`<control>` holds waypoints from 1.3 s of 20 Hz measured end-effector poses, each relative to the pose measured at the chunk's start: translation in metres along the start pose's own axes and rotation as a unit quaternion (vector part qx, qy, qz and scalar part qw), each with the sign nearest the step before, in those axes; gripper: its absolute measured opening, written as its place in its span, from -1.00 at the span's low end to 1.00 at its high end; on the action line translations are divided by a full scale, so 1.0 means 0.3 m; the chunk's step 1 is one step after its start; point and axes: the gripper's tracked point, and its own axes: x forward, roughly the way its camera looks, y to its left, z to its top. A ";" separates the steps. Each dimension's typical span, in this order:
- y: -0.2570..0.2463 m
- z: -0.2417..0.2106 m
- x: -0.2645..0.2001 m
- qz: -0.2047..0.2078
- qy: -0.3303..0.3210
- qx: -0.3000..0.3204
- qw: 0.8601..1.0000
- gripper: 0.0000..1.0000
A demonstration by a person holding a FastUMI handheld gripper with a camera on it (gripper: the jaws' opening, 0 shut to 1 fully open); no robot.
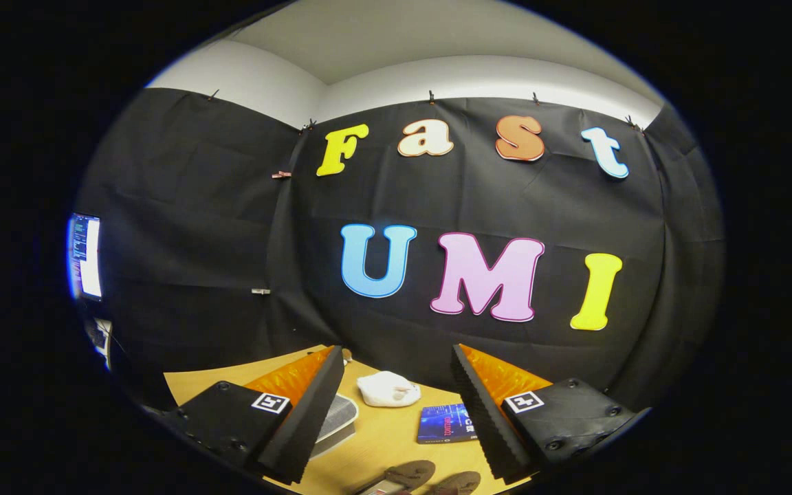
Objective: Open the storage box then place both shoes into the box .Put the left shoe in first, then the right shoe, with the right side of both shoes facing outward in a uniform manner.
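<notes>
Wooden table [382,440]: storage box [337,416], shoes [430,478], parted jaws.

The gripper [396,392] hangs above the table [382,440], its fingers spread apart with nothing between them. Below their gap lie the 2 shoes [430,478] side by side. Ahead sits a book [445,423], a crumpled cloth [388,389] beyond it (nearer the booth wall), and the storage box [337,418] beside the left finger.

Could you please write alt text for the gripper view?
The hand-held gripper hangs open above a wooden table, its fingers apart around nothing. Between them lie a white crumpled cloth, a blue book and two brown shoes.
</notes>
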 end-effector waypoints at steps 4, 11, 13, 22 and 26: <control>0.040 -0.083 0.053 0.054 0.043 0.065 0.995 0.94; 0.117 -0.381 0.172 0.156 0.165 0.280 0.933 0.96; 0.157 -0.486 0.195 0.183 0.209 0.344 0.897 0.96; 0.341 -0.875 0.227 0.243 0.363 0.529 0.727 0.93; 0.393 -0.962 0.258 0.256 0.390 0.572 0.674 0.93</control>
